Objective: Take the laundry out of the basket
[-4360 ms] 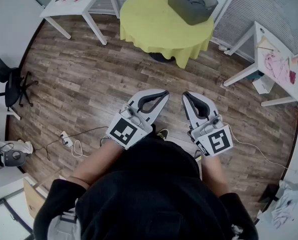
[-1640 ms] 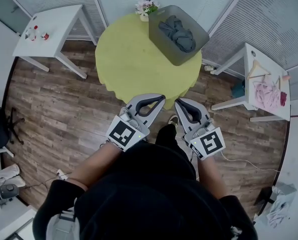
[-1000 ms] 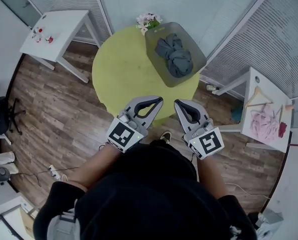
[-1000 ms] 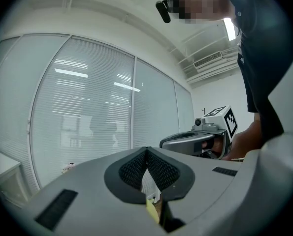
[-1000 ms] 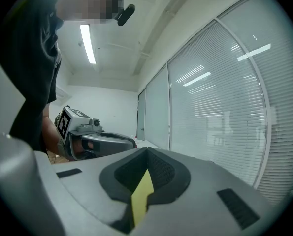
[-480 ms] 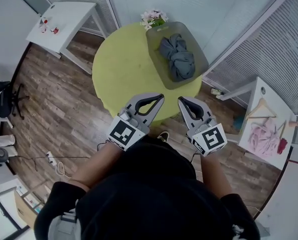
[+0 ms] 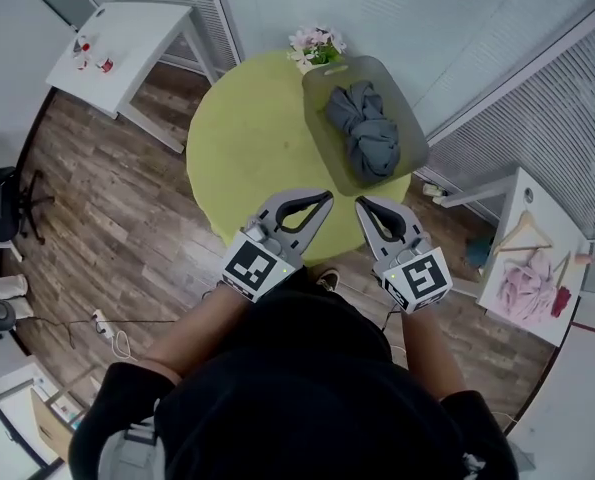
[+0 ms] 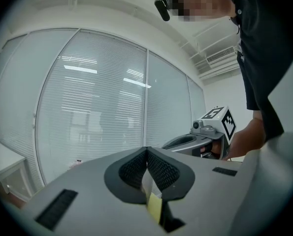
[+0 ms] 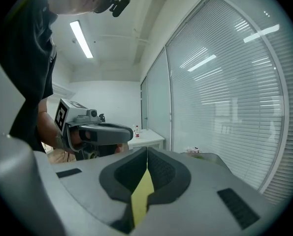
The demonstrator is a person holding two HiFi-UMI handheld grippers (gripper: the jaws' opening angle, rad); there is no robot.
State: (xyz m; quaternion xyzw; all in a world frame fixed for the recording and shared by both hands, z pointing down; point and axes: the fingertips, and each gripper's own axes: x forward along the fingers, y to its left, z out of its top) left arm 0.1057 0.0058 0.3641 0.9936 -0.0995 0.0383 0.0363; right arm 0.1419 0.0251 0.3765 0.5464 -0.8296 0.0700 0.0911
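Your left gripper [image 7: 326,195] and right gripper [image 7: 360,202] are both closed, empty. The grey plastic basket [image 7: 317,118] of dark grey laundry [image 7: 369,133] sits at one o'clock.

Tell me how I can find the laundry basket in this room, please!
Look for the big round yellow-green table, the only round table in the room. At its far right edge sits a grey rectangular basket, right beside a small bunch of flowers. It is the only thing on that table with a crumpled dark grey cloth inside.
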